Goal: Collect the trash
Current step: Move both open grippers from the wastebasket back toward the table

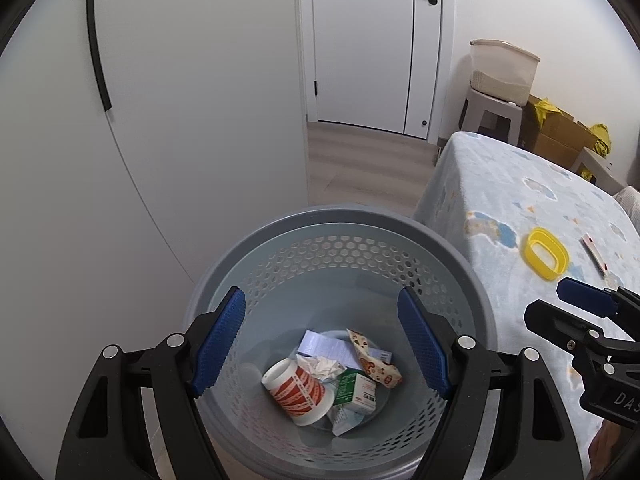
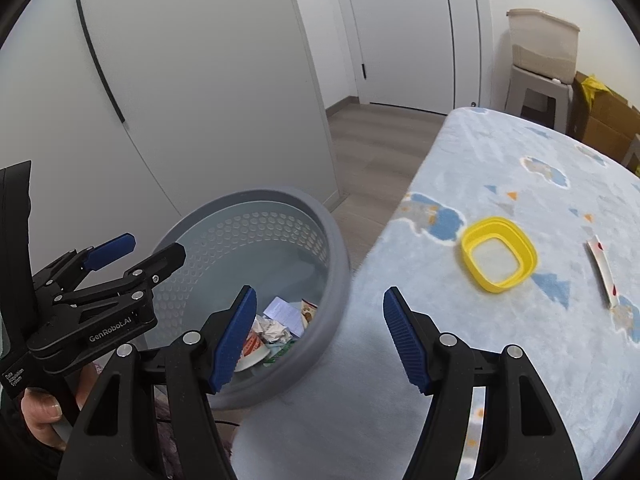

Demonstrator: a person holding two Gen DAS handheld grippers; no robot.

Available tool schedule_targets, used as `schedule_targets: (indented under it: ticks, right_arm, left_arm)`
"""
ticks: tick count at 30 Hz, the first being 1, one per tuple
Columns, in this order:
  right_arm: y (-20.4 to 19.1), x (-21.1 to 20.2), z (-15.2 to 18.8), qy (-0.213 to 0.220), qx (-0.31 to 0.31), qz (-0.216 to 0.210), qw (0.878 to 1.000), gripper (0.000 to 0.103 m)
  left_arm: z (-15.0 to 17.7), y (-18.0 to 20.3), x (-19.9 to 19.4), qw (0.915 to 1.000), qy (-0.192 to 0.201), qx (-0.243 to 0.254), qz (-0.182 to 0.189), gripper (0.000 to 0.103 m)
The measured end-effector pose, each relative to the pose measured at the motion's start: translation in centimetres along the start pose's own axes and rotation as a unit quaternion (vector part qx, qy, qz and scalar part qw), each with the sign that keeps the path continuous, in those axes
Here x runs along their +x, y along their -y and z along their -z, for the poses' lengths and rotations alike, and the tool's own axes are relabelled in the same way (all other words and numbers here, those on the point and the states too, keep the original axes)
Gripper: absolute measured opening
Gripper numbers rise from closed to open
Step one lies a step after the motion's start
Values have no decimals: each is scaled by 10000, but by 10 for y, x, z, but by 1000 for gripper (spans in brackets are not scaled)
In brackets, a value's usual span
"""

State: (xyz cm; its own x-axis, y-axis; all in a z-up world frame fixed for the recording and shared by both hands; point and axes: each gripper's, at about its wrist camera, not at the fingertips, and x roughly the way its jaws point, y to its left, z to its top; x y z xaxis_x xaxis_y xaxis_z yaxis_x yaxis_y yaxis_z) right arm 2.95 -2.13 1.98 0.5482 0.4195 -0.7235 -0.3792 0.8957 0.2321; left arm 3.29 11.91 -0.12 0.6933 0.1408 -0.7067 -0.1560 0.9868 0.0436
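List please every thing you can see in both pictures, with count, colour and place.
Perforated bin: one, grey, on floor beside bed.
Trash in bin: several pieces, including red-white cup, green carton, crumpled paper.
Yellow ring: one, on bedcover.
Flat wrapper: one, white-red, right of ring.
Bedcover: one, light blue, patterned.
Door: one, white, background.
Storage box: one, translucent, on stool.
Cardboard boxes: brown, corner.
Left gripper: open, empty, over bin.
Right gripper: open, empty.

R gripper (image 2: 320, 338) hanging w/ jaws apart, empty, over bed edge; L gripper (image 2: 136, 251) hovering above grey perforated bin (image 2: 340, 256) w/ trash; yellow ring (image 2: 498, 254) and wrapper strip (image 2: 602, 270) lying on blanket (image 2: 500, 168).
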Motion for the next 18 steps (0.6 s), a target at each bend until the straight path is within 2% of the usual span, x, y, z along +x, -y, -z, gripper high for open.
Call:
schedule_targets:
  ticks: [11,18]
  right_arm:
    - [33,-24,14,52,318,304,9990,65]
    - [68,-38,21,46,613,552,9966,65]
  left_arm:
    - [3,39,-6,9992,24,238,335,75]
    - [4,63,-9,9977,9,358,579,75]
